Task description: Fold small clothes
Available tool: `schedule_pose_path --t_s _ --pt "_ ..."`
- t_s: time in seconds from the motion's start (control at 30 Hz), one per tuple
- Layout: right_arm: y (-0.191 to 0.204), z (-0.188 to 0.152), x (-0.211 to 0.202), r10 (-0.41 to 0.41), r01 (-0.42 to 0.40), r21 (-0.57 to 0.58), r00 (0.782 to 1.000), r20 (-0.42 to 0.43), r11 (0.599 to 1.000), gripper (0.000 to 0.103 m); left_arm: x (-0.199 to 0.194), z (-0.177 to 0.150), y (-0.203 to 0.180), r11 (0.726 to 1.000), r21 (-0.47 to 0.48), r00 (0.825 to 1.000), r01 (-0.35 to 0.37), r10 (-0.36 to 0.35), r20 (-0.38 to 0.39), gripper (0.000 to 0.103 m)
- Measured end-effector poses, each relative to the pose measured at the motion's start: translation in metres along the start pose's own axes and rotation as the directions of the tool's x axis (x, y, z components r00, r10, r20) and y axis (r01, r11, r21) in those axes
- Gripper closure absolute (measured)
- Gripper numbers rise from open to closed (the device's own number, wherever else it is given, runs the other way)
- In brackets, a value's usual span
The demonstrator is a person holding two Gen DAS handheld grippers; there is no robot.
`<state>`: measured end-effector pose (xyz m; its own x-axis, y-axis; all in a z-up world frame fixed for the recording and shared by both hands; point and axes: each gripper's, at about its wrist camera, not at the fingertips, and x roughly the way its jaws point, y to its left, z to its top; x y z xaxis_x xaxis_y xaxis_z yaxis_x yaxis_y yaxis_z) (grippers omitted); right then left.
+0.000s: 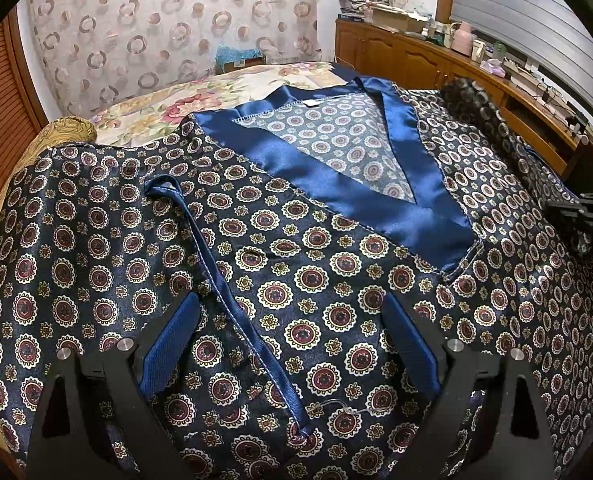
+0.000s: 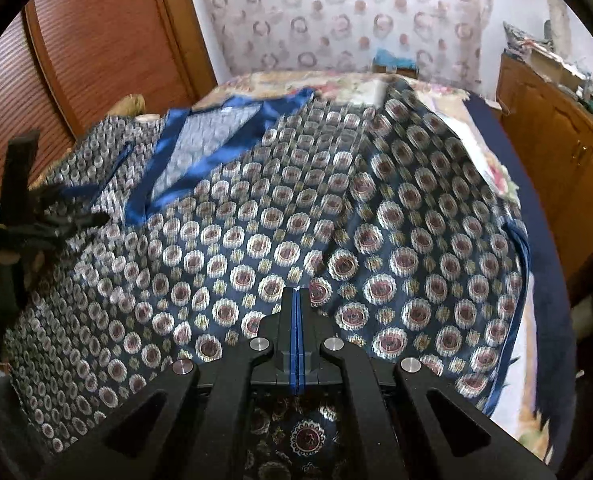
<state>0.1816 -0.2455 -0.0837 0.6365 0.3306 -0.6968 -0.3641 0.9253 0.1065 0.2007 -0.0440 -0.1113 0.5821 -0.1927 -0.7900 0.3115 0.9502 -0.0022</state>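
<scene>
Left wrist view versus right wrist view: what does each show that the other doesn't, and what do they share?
Only the left wrist view shows the left gripper from behind, jaws wide open over the patterned shirt, its blue pocket trim running between the fingers, and a sharp look at the white neck label.

Only the right wrist view shows the right gripper shut, its pads pressed together, the wooden closet door, and the shirt's right hem near the bed edge.

Both share the shirt, its blue satin collar, the floral bedspread, the circle-print curtain and the wooden sideboard.
</scene>
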Motion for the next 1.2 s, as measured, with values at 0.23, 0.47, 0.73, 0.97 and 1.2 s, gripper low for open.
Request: schedule_pose_path --t_s 0.23,0.47,0.73,0.97,1.2 --pt "-0.001 0.001 -0.017 -0.035 0.035 0.016 0.999 0.021 0.999 0.101 0.0 0.001 0.0 1.0 0.001 1.0 0.002 -0.002 0.001 0.01" --pt "-0.025 0.004 -0.057 -0.168 0.163 0.072 0.983 0.074 0.984 0.062 -0.015 0.0 0.009 0.999 -0.044 0.999 0.028 -0.026 0.04 0.01" --pt "-0.084 -0.01 -0.054 -0.263 0.256 0.185 0.965 0.011 0.949 0.06 -0.039 0.004 0.007 0.998 -0.049 0.994 0.029 -0.024 0.105 0.01" --pt "-0.089 -0.01 -0.04 -0.26 0.26 0.166 0.965 -0.021 0.951 0.06 -0.046 0.005 0.005 0.999 -0.043 0.992 0.032 -0.027 0.121 0.01" --pt "-0.076 -0.004 -0.033 -0.292 0.292 0.111 0.956 -0.019 0.95 0.085 -0.044 0.001 0.006 0.998 -0.05 0.993 0.032 -0.026 0.116 0.01"
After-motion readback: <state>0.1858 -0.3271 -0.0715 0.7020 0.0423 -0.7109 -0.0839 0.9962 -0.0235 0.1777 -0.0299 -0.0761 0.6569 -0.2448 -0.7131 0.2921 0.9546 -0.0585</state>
